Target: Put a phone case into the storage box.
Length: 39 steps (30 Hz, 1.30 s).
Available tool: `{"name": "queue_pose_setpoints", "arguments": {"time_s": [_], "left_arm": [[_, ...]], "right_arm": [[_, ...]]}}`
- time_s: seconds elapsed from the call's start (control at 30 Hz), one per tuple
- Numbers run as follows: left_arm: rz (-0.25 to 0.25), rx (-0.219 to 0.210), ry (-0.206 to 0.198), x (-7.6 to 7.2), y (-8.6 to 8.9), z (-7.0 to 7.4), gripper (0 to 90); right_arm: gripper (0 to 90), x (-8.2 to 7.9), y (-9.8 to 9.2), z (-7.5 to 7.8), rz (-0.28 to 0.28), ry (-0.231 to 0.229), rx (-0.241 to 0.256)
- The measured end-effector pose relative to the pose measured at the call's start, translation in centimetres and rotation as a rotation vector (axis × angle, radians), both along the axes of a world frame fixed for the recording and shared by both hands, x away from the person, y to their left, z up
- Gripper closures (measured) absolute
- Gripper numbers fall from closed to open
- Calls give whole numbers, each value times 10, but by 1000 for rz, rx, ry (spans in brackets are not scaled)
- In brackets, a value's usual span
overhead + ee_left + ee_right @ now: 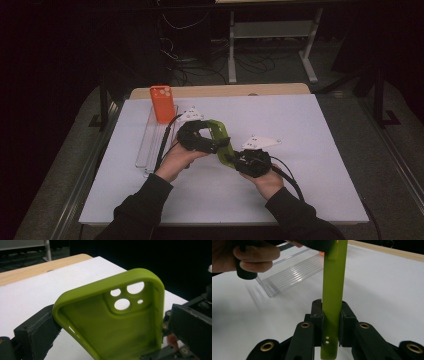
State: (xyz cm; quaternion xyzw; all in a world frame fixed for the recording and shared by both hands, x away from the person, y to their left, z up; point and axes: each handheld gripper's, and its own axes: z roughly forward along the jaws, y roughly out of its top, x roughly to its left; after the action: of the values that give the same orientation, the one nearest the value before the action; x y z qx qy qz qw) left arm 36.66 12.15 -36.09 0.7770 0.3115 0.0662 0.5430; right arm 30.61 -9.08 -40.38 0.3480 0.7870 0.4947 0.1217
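High view: a green phone case (pixel 222 141) is held above the white table (pixel 310 150) between both grippers; left gripper (pixel 207 142) fingers are clamped across its width; right gripper (pixel 239 159) fingers are pinched on its edge.

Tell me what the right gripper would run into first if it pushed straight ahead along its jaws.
Probably the left gripper, clamped on the far end of the green phone case that the right gripper holds. Depth is hard to judge.

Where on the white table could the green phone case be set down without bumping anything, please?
The right half of the table, beyond the right gripper, is bare, as is the near strip. The left is crowded: clear tray and orange case. The left gripper also holds the green case.
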Motion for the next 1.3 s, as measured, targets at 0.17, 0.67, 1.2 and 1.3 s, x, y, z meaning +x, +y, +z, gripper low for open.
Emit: {"name": "queue_pose_setpoints", "arguments": {"time_s": [0.17, 0.67, 1.2, 1.3], "left_arm": [[-7, 10, -10, 3, 1, -3, 0], [19, -18, 0, 2, 0, -4, 76], [23, 5, 13, 1, -1, -4, 110], [16, -3, 14, 1, 0, -3, 123]], "right_arm": [[760, -1, 1, 0, 5, -3, 0], [760, -1, 5, -3, 19, 5, -15], [759, 0, 9, -9, 23, 17, -61], [757, 0, 9, -9, 25, 22, -61]]}}
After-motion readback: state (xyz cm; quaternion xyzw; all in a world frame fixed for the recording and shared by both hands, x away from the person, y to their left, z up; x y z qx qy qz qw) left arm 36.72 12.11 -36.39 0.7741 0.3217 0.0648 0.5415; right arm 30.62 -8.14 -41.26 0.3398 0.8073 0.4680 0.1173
